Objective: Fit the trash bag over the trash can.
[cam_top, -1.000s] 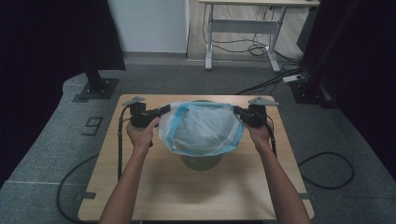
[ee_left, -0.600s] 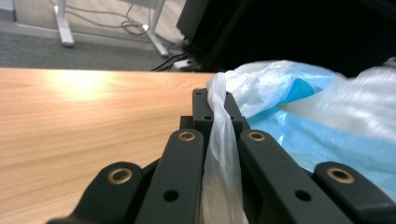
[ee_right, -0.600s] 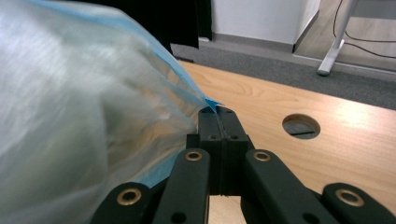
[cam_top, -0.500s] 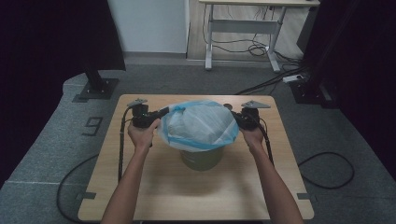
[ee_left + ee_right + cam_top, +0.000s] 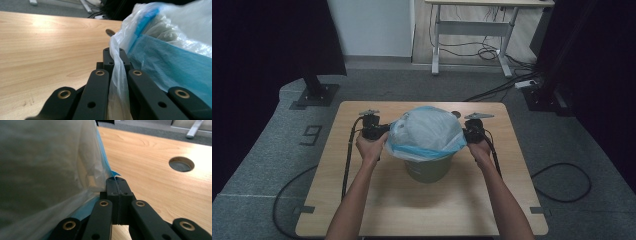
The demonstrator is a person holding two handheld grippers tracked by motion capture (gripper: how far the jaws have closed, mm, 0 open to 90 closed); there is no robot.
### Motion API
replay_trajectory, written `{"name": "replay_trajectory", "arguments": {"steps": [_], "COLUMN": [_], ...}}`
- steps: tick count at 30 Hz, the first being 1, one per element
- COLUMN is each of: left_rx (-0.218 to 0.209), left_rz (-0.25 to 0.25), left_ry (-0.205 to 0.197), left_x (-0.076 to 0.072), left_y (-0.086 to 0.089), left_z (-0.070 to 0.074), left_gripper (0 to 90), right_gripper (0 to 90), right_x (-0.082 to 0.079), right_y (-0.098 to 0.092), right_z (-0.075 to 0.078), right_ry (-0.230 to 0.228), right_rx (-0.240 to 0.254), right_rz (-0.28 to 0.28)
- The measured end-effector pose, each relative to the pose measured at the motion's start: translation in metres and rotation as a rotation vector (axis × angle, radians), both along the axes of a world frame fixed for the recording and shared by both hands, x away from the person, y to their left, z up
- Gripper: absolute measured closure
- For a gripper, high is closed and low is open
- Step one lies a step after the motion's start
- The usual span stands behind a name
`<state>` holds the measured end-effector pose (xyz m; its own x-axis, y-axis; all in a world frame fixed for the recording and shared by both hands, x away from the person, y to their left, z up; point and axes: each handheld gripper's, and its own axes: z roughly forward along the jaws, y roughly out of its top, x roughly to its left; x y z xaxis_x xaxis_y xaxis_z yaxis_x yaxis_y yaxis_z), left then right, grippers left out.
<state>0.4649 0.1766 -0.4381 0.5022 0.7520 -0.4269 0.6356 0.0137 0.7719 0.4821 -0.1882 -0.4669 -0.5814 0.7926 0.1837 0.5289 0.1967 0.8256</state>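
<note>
Here, the blue-edged plastic bag (image 5: 427, 134) is draped over the green bin (image 5: 429, 168) at the middle of the table (image 5: 362, 200). The left gripper (image 5: 379, 131) and right gripper (image 5: 468, 133) each pinch its rim at opposite sides.

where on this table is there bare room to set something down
Free: the wooden table between the forearms, nearer than the olive-green round bin, and its outer side strips. Crowded: mid-table, where both hand-held grippers, left and right, pinch the translucent blue-banded plastic bag.
</note>
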Motion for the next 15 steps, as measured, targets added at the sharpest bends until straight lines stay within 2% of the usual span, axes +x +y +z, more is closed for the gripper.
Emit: {"name": "replay_trajectory", "arguments": {"steps": [2,3,10,11,12,13,14,15], "left_rx": [0.017,0.026,0.004,0.002,0.002,0.002,-0.004,-0.004], "left_rz": [-0.001,-0.003,-0.013,-0.016,-0.017,-0.017,-0.016,-0.016], "left_ry": [0.007,0.016,0.022,0.02,0.016,0.014,0.014,0.014], "left_x": [0.001,0.001,-0.004,-0.005,-0.006,-0.007,-0.007,-0.007], "left_y": [-0.001,-0.001,0.004,0.005,0.005,0.005,0.006,0.006], "left_z": [-0.001,-0.003,-0.007,-0.007,-0.006,-0.005,-0.004,-0.004], "left_gripper": [89.2,89.1,89.1,89.1,89.1,89.1,89.1,89.1], "right_gripper": [88.7,88.7,88.6,88.3,81.9,76.0,67.7,67.7], "right_x": [0.0,0.001,-0.002,-0.003,-0.007,-0.01,-0.016,-0.016], "right_y": [0.001,0.001,-0.011,-0.013,-0.017,-0.021,-0.029,-0.029], "right_z": [-0.002,-0.006,-0.017,-0.016,-0.014,-0.01,-0.002,-0.002], "right_ry": [0.004,0.028,0.062,0.046,-0.01,-0.041,-0.092,-0.092], "right_rx": [-0.014,-0.032,-0.013,-0.005,0.01,0.034,0.071,0.071], "right_rz": [-0.004,-0.006,-0.022,-0.032,-0.055,-0.072,-0.126,-0.126]}}
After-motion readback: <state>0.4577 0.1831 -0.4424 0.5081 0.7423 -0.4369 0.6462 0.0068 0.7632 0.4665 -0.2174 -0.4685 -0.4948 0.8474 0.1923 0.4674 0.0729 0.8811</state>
